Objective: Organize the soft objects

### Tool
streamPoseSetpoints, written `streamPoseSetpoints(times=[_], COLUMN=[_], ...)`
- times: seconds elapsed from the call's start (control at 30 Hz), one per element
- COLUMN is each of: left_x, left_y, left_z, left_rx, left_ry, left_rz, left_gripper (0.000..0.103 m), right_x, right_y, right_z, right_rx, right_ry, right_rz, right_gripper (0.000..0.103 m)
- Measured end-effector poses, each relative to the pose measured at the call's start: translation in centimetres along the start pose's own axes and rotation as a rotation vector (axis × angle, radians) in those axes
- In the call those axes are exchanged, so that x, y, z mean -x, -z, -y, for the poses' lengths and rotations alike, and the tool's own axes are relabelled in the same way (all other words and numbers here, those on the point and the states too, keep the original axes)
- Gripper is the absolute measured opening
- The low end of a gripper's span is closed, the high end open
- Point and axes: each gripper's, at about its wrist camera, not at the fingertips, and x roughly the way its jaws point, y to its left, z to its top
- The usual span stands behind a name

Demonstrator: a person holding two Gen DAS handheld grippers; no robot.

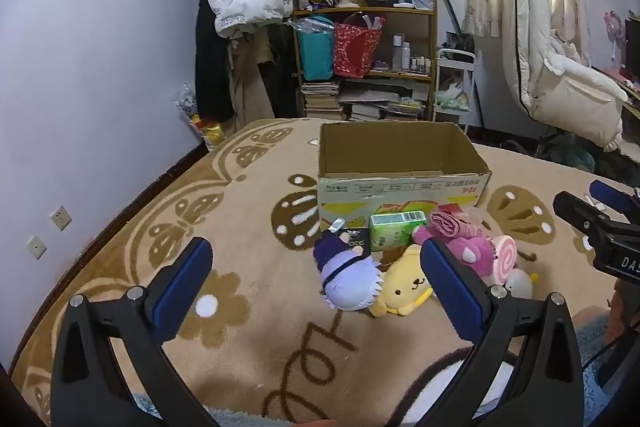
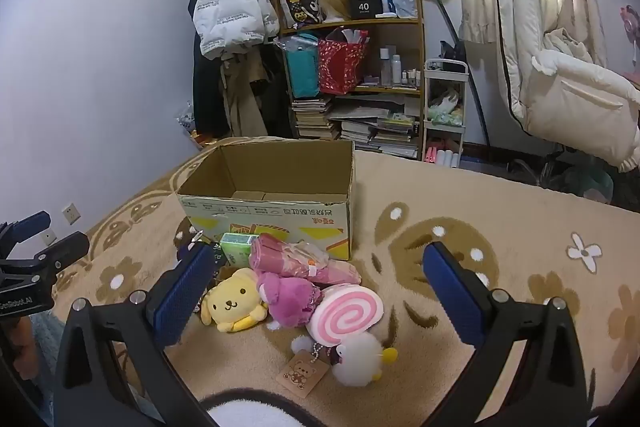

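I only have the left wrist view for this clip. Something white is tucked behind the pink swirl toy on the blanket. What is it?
Observer: A fluffy white plush with a yellow bit on one side. In the right wrist view it lies nearer the camera than the pink swirl toy.
Operator: Is anything lying with it?
Observer: Yes, a brown card tag printed with a bear lies next to it, at the end of a ball chain. I cannot tell which toy the chain hangs from.
Operator: Is the right gripper holding anything?
Observer: No. The right gripper has its jaws wide open, and its pads touch nothing.
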Motion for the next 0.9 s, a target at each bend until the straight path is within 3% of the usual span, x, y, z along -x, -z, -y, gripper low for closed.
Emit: streamPoseSetpoints(times=[0.4, 0.9], left_x=[-0.5, -0.4], left_y=[-0.1, -0.1], left_z=[-0.4, -0.9], left_rx=[0.053, 0.05], left_ry=[0.003, 0.008], left_rz=[-0.01, -0.007], left_gripper=[0.103, 0.103], right_x=[-0.1, -0.2], right_y=[0.2, 0.1], right_z=[0.1, -0.5], right_rx=[0.01, 0.031], right_ry=[0.003, 0.015], right_rz=[0.004, 0.004], right_gripper=[0.103, 0.103])
